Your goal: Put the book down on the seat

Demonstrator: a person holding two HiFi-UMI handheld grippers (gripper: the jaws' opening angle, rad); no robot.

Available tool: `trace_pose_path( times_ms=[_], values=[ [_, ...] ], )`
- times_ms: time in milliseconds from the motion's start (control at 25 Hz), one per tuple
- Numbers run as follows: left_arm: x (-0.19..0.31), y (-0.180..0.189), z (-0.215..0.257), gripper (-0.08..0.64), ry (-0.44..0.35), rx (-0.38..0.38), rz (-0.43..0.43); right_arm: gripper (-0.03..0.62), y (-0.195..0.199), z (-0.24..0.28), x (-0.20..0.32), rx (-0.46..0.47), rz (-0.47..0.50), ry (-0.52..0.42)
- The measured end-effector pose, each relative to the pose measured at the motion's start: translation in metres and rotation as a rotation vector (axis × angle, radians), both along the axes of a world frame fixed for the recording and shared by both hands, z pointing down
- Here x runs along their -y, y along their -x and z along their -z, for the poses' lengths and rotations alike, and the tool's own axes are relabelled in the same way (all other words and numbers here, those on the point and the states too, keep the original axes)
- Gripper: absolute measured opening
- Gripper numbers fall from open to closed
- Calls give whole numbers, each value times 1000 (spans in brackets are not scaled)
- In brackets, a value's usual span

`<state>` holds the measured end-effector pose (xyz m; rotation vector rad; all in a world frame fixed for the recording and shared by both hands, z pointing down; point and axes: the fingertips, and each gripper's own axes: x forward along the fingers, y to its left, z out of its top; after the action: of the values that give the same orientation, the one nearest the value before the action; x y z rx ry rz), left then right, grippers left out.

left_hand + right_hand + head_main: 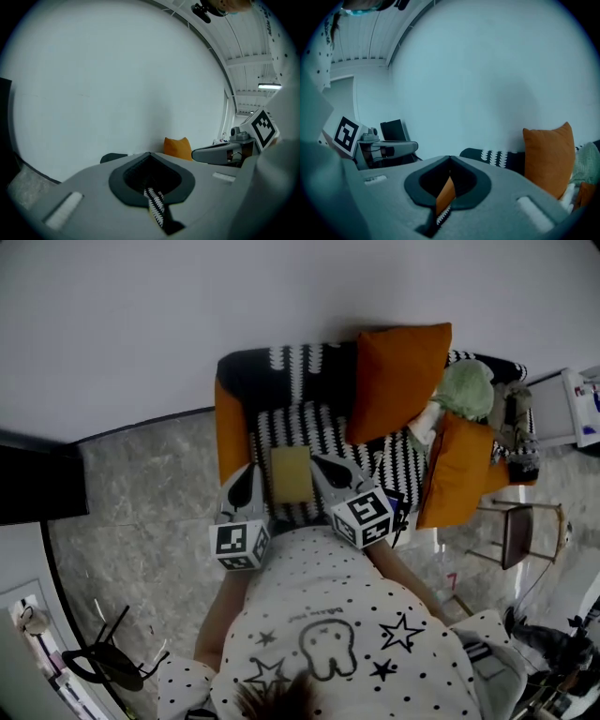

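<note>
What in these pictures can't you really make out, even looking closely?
Book: cover too small to read in the head view; both gripper views miss it, blocked by their own jaws.
Book edges: head view cannot settle whether left gripper or right gripper touches them.
Green thing: too small to name, partly behind an orange cushion.

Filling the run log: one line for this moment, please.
book flat on striped seat | left gripper shut, empty | right gripper shut, empty
</note>
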<state>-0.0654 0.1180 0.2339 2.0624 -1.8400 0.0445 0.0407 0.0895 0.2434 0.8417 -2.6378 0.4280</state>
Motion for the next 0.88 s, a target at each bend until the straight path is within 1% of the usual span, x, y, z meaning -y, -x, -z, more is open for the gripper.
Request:
trace_pose_path(
  times_ms=[320,640,880],
  values=[
    [-6,-14,-1,3,19,-14,-37,-1,-6,-1,-11,-17,10,23],
    [-7,-26,2,3,25,7,-76,-2,-10,2,-12,-19,1,27],
    [-12,-28,2,3,30,11,-81,-2,-10,1,-17,-19,4,36]
  ],
)
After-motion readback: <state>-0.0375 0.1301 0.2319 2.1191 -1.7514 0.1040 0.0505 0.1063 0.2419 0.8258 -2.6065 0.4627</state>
